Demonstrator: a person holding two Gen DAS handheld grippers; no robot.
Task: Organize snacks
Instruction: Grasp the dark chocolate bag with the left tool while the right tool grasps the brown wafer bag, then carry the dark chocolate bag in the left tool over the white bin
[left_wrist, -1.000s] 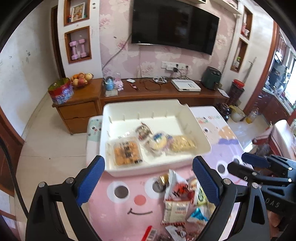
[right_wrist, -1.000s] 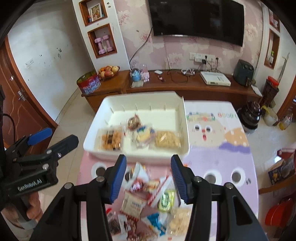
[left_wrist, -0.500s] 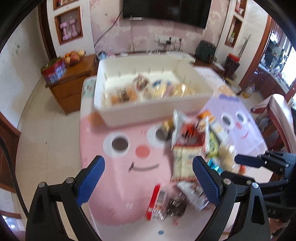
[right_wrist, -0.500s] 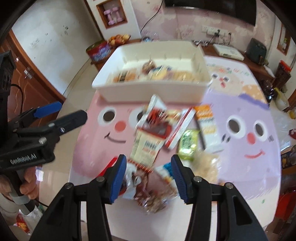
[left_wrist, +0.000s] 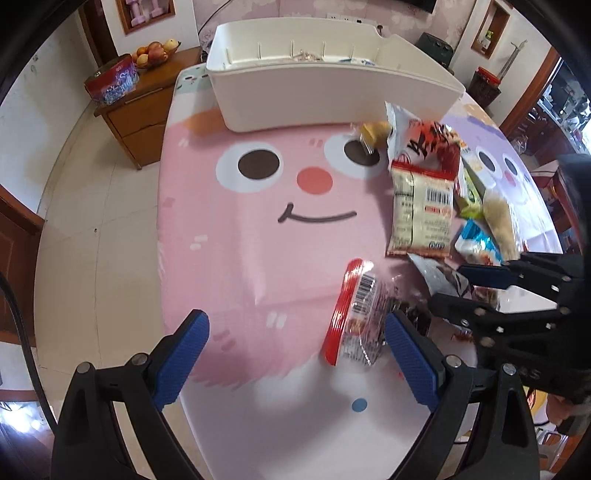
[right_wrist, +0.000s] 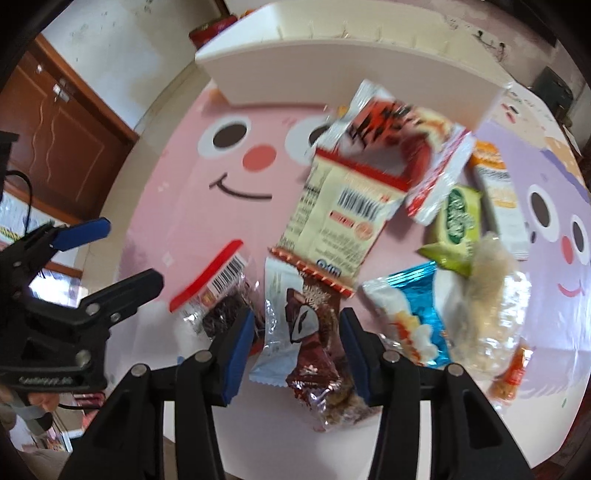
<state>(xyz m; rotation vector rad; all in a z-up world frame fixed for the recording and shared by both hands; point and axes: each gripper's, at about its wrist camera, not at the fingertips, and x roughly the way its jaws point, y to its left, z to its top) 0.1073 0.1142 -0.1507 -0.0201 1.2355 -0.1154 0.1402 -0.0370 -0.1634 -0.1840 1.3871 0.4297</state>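
Left hand-held gripper (left_wrist: 297, 360) gapes above red-edged snack packet (left_wrist: 354, 319).

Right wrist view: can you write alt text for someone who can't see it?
Blue-padded right gripper straddles a brown chocolate snack packet, jaws closing in but not yet pressing it, among loose wrapped snacks on a pink cartoon-face tablecloth; a white plastic bin sits behind.

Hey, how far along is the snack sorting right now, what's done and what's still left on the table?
Little shows as done: the white bin hides its contents from here. In hand: nothing yet. The right tool has been closing, its jaws on either side of the brown chocolate packet without pressing it; the left tool is open beside the red-edged packet. Left: the whole snack pile on the tablecloth.
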